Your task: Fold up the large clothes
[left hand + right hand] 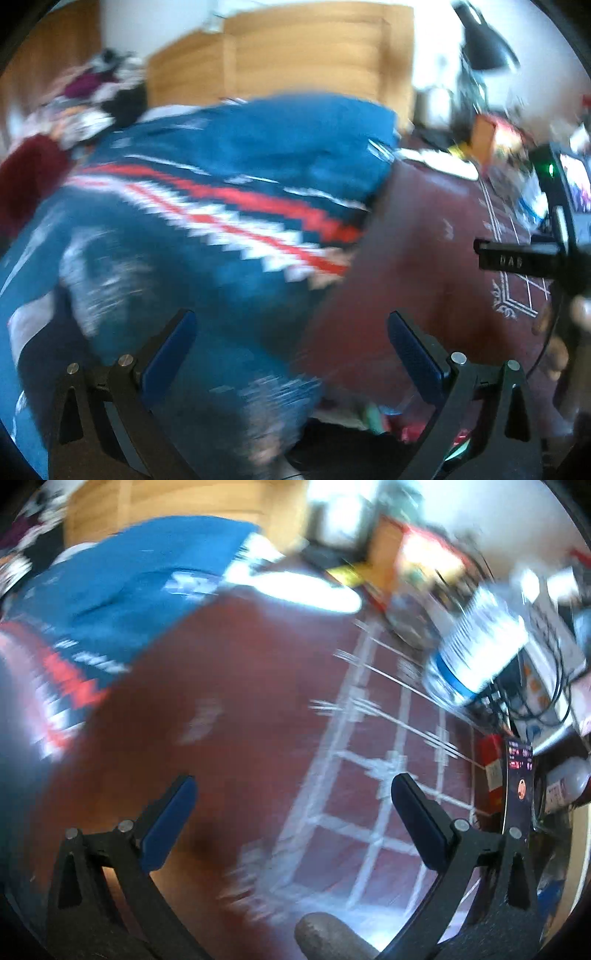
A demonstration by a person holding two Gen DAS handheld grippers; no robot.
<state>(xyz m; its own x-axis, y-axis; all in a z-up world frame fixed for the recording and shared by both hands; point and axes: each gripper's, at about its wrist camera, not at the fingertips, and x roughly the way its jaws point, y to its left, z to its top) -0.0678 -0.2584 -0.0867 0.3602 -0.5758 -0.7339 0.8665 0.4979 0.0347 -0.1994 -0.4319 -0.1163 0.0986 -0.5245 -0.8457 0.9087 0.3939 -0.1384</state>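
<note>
Fingers on both grippers are spread wide with nothing pinched between them, blue pads facing each other across an empty gap. Left gripper (291, 347) hangs over the near edge of the big blue sweater (221, 206), which has that red and white zigzag band running across it, and the knit fills most of the left wrist view, pretty smeared by motion blur. Whether the left finger (173, 347) is actually touching the fabric is hard to call from here. Right gripper (293, 812) sits over bare maroon tablecloth (229, 686) with white line patterning, well off to the side of the sweater, whose blue body and striped part only show up at the upper left of the right wrist view. The sweater lies on that cloth-covered counter, bunched rather than flat, with its right edge ending about where the open maroon area starts. In the left view the other gripper's black body (524, 258) pokes in from the right edge. Further out, a heap of other clothes (85, 92) sits behind the sweater, a wooden headboard-like panel (295, 55) stands behind that, and a black lamp shade (484, 44) hangs top right. A clear plastic bottle (476, 642) and cluttered boxes crowd the far right.
</note>
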